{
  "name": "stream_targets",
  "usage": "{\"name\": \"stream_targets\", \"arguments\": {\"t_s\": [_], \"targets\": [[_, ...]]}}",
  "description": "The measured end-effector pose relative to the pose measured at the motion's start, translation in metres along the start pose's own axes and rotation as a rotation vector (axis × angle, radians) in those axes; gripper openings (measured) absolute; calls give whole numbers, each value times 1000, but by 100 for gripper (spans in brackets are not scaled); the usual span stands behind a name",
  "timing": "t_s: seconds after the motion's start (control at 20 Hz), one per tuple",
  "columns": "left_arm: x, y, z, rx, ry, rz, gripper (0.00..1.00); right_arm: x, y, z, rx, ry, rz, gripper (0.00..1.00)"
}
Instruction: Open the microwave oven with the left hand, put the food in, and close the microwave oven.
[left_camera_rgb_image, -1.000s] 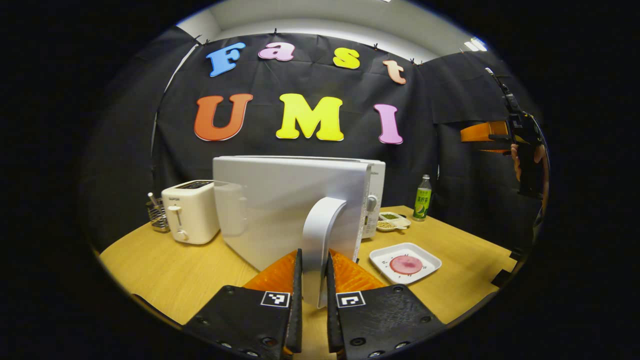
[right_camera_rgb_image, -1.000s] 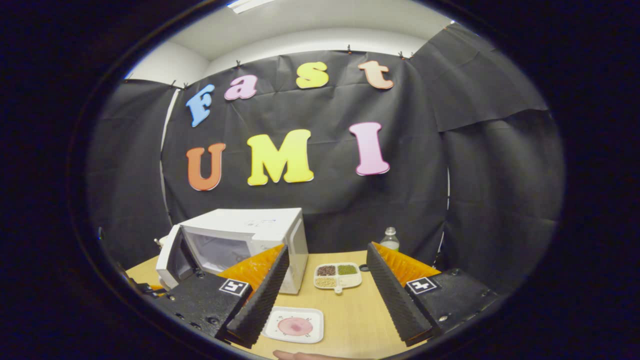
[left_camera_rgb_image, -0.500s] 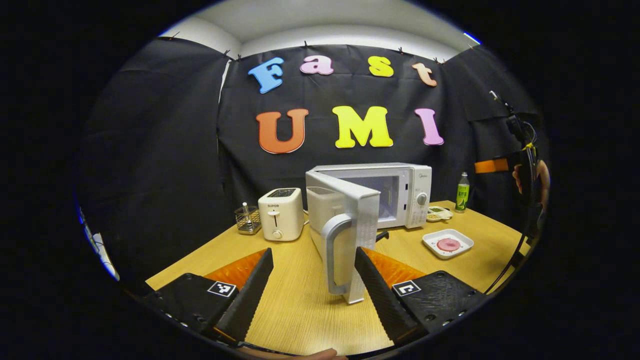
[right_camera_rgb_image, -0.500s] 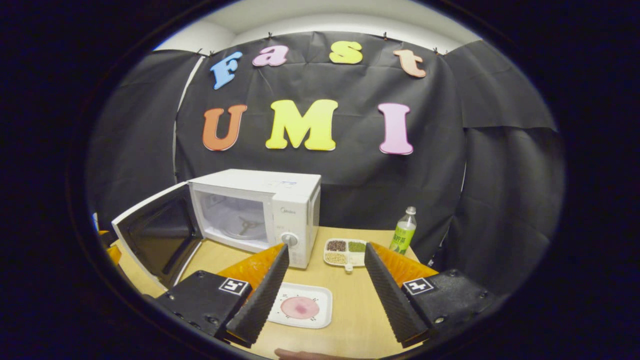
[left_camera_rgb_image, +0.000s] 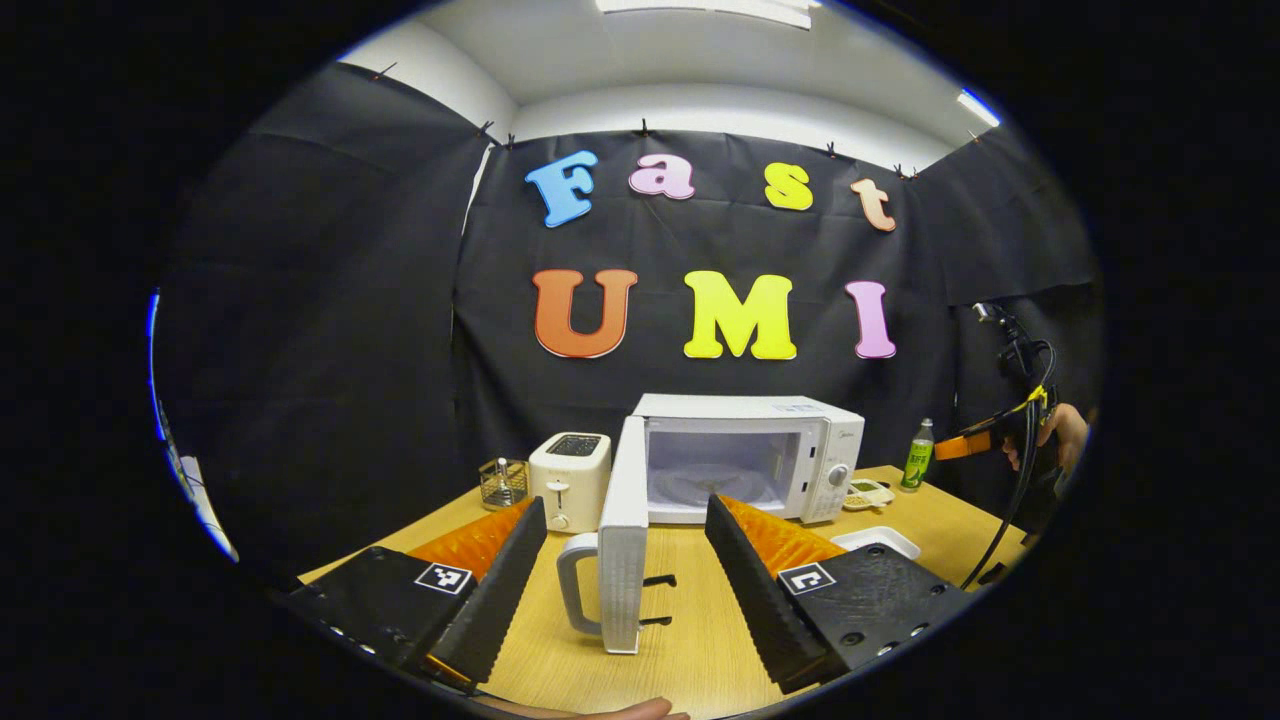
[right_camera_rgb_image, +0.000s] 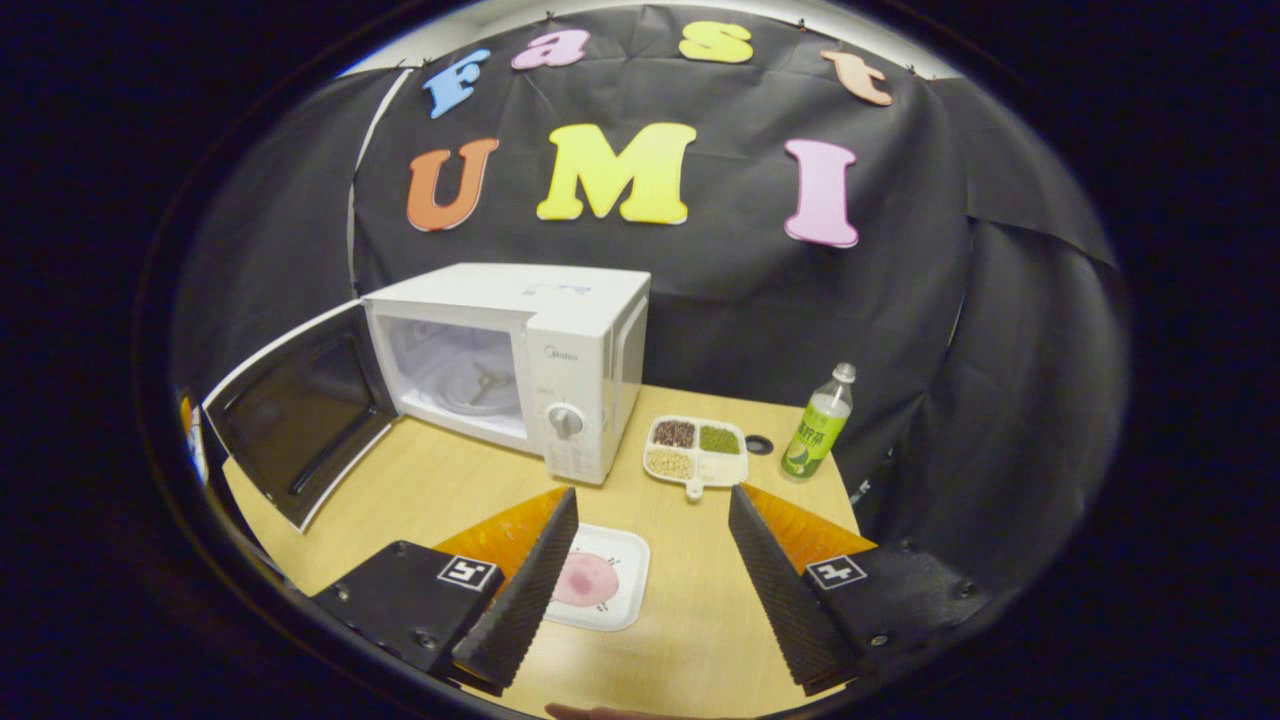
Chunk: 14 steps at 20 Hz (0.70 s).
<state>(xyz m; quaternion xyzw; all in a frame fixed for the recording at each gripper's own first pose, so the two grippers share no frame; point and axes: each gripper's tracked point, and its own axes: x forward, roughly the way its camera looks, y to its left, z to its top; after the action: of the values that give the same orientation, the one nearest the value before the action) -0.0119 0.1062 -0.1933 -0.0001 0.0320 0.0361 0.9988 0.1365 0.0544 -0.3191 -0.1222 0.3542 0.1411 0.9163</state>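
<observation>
The white microwave (left_camera_rgb_image: 748, 455) (right_camera_rgb_image: 520, 350) stands at the back of the wooden table with its door (left_camera_rgb_image: 622, 535) (right_camera_rgb_image: 295, 410) swung wide open and its cavity showing. My left gripper (left_camera_rgb_image: 625, 590) is open, drawn back from the door, whose handle (left_camera_rgb_image: 577, 590) sits edge-on between my fingers without touching them. The food, a pink round slice on a white square plate (right_camera_rgb_image: 598, 588) (left_camera_rgb_image: 876, 540), lies in front of the microwave. My right gripper (right_camera_rgb_image: 650, 590) hangs open just above and near the plate, which is partly hidden by its left finger. In the left gripper view the right gripper (left_camera_rgb_image: 975, 443) is held by a hand at far right.
A white toaster (left_camera_rgb_image: 568, 477) and a wire holder (left_camera_rgb_image: 502, 482) stand left of the microwave. A divided dish of grains (right_camera_rgb_image: 697, 452) and a green bottle (right_camera_rgb_image: 818, 424) sit to its right. A small dark ring (right_camera_rgb_image: 759, 444) lies between them.
My left gripper let go of the door handle, opened and pulled back while the door swung fully open. My right gripper dropped lower towards the plate.
</observation>
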Motion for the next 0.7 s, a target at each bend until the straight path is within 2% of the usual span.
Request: {"name": "stream_targets", "arguments": {"t_s": [0.15, 0.2, 0.25, 0.35, 0.4, 0.55, 0.6, 0.65, 0.7], "targets": [[3, -11, 18, -12, -16, -9, 95, 28, 3, -20, 27, 179, 60, 98], [4, -11, 26, 0, -31, 2, 95, 36, 4, -34, 40, 244, 84, 90], [7, -11, 34, 11, -49, 14, 95, 43, 3, -46, 60, 310, 97, 97], [8, -18, 43, 20, -65, 20, 95, 57, -1, -73, 90, 434, 98, 97], [8, -21, 48, 21, -71, 20, 95, 61, -2, -85, 97, 481, 107, 89], [11, -32, 56, 17, -84, 15, 95, 79, 2, -107, 130, 587, 158, 77], [11, -36, 60, 16, -92, 11, 95, 85, 5, -116, 149, 618, 182, 75], [11, -37, 63, 13, -101, 8, 95, 89, 8, -120, 170, 642, 193, 81], [11, -40, 64, 11, -106, 4, 95, 95, 8, -126, 186, 666, 198, 70]]}}
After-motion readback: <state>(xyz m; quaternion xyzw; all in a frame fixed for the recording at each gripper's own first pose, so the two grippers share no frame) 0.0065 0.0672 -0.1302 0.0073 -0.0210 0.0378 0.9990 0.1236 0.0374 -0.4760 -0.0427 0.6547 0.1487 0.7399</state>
